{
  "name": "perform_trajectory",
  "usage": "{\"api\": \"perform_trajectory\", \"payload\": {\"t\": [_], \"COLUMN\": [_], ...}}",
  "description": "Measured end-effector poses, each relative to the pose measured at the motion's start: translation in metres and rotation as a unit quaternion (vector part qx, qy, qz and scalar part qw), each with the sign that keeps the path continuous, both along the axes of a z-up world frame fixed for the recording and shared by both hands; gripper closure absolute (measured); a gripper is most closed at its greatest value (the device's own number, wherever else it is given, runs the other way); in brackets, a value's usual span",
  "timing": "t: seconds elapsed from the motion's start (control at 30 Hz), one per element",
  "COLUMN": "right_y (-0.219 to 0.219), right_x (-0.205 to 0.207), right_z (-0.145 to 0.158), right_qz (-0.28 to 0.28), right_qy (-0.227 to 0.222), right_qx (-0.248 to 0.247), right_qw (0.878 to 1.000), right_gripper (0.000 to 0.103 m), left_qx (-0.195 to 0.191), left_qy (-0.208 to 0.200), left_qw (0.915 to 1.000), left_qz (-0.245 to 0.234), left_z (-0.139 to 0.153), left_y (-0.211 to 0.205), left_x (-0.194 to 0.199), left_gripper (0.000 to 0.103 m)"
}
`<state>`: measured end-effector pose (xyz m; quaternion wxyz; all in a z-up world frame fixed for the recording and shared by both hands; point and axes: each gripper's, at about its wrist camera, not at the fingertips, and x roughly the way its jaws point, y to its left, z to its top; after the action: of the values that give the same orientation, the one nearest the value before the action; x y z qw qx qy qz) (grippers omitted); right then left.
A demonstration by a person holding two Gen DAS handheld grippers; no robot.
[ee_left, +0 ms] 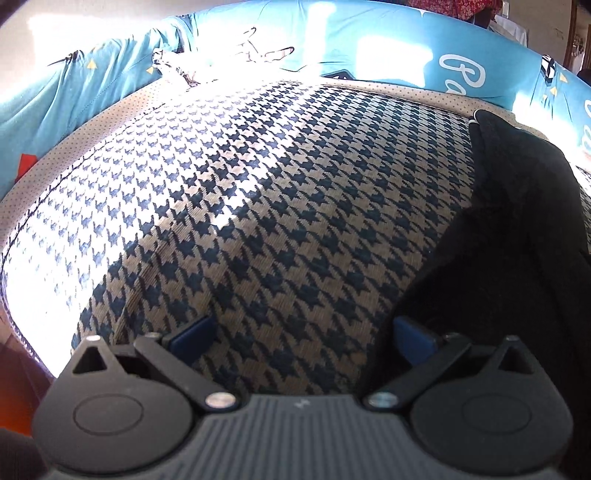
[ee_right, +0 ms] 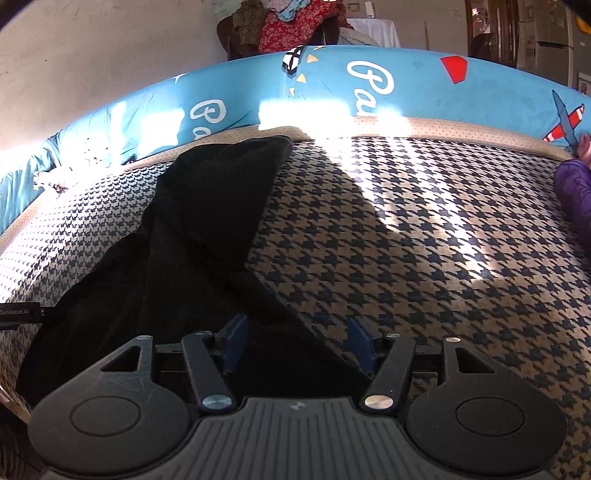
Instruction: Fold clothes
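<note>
A black garment [ee_right: 207,221] lies stretched lengthwise on a houndstooth-patterned cushion [ee_right: 424,229], running from the near edge to the far rim. In the left wrist view the same black garment [ee_left: 517,240] fills the right side. My left gripper [ee_left: 304,336] is open over the bare houndstooth cushion [ee_left: 258,184], with its right blue pad [ee_left: 413,334] at the garment's edge. My right gripper [ee_right: 295,343] is open low over the garment's near right corner, nothing pinched between its pads.
A blue printed cover [ee_right: 406,85] rises behind the cushion. A purple cloth [ee_right: 574,195] lies at the far right, a small crumpled light cloth [ee_left: 177,66] at the far left. A pile of red patterned clothes [ee_right: 291,26] sits beyond the cover.
</note>
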<state>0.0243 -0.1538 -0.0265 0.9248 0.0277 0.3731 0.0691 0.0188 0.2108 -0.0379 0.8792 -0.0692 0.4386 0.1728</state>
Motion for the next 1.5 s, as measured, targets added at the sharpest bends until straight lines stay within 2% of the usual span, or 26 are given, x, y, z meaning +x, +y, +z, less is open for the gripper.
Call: {"api": "perform_trajectory", "payload": {"t": [0.2,0.43,0.5,0.63,0.73,0.87,1.2,1.3,1.5], "right_y": [-0.007,0.001,0.003,0.008,0.010,0.010,0.022,0.035,0.082], "right_x": [-0.001,-0.011,-0.011,-0.012,-0.013,-0.017,-0.043,-0.049,-0.063], "right_z": [-0.013,-0.024,-0.025,-0.025,-0.025,-0.020,0.002,0.011,0.029], "right_qz": [-0.013,0.002,0.005,0.018,0.016,0.002,-0.002,0.020,0.110], "right_qy": [0.023,0.007,0.000,-0.011,-0.014,-0.025,-0.083,-0.094,-0.106], "right_qx": [-0.015,-0.048,-0.051,-0.048,-0.037,-0.020,0.014,0.031,0.072], "right_qw": [1.000,0.999,0.999,0.999,0.999,0.999,0.996,0.995,0.986], "right_gripper": [0.044,0.045,0.051,0.081,0.090,0.091,0.091,0.091,0.091], "left_qx": [-0.012,-0.020,-0.027,-0.036,-0.044,-0.055,-0.079,-0.086,-0.094], "left_qy": [-0.005,-0.009,-0.012,-0.015,-0.017,-0.021,-0.030,-0.032,-0.042], "left_qw": [0.9998,0.9989,0.9984,0.9976,0.9973,0.9968,0.9953,0.9947,0.9943], "left_qz": [-0.018,-0.042,-0.049,-0.058,-0.056,-0.055,-0.049,-0.046,-0.028], "left_z": [0.000,0.000,0.000,0.000,0.001,0.002,0.002,0.003,0.007], "left_y": [-0.010,-0.022,-0.025,-0.029,-0.028,-0.027,-0.022,-0.019,-0.010], "left_x": [-0.014,-0.024,-0.026,-0.029,-0.031,-0.035,-0.040,-0.040,-0.044], "left_gripper": [0.000,0.000,0.000,0.000,0.000,0.000,0.000,0.000,0.000]}}
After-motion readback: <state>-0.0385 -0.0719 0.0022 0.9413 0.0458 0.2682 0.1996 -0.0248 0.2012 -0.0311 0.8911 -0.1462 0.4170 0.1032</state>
